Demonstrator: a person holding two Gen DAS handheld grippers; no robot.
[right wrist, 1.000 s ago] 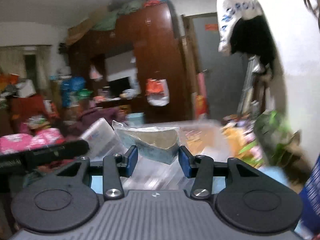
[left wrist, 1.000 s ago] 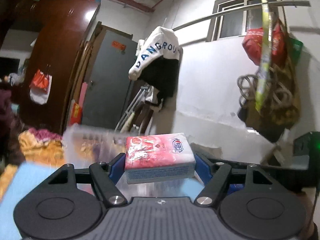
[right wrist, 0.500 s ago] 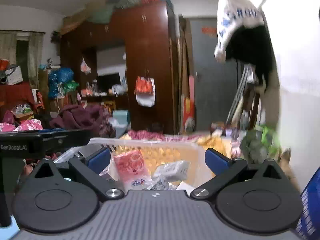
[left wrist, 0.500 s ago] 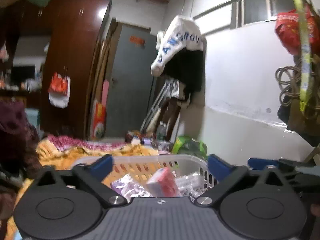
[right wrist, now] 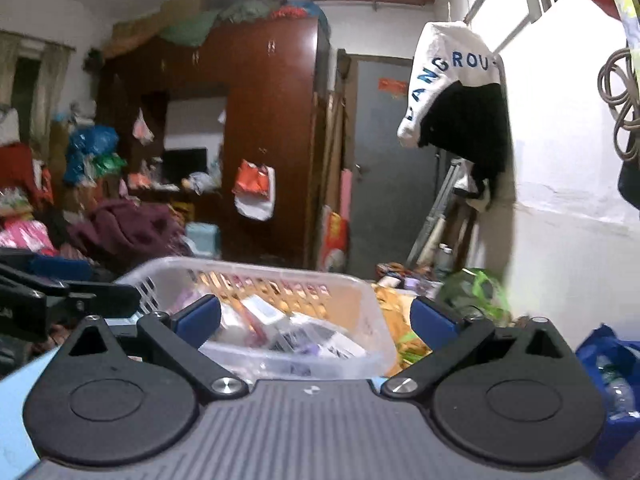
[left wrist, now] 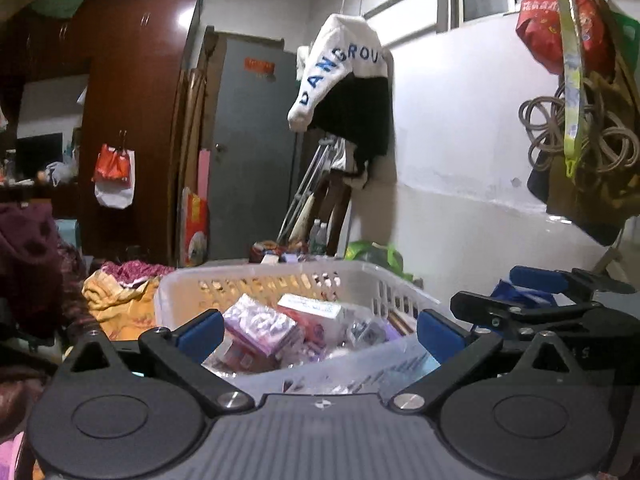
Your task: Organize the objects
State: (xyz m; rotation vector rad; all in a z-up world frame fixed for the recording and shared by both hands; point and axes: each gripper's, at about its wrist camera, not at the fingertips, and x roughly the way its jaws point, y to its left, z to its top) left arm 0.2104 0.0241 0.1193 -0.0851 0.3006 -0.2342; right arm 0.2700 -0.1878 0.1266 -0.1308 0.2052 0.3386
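A white slotted plastic basket stands just ahead of both grippers, holding several small packs. Among them are a purple pack and a red-and-white tissue pack. My left gripper is open wide at the basket's near rim, with nothing between its blue pads. In the right wrist view the same basket lies ahead and slightly left. My right gripper is open wide over its near edge and holds nothing. The right gripper also shows at the right of the left wrist view, and the left gripper at the left of the right wrist view.
A yellow cloth lies left of the basket and a green bag behind it. A blue bag sits at the right. A brown wardrobe, a grey door and a hanging white garment stand beyond. A white wall runs along the right.
The left gripper let go of the red tissue pack and the right gripper released a pale heart-shaped box. Both jaws opened wide, and the basket now shows ahead with the items inside.
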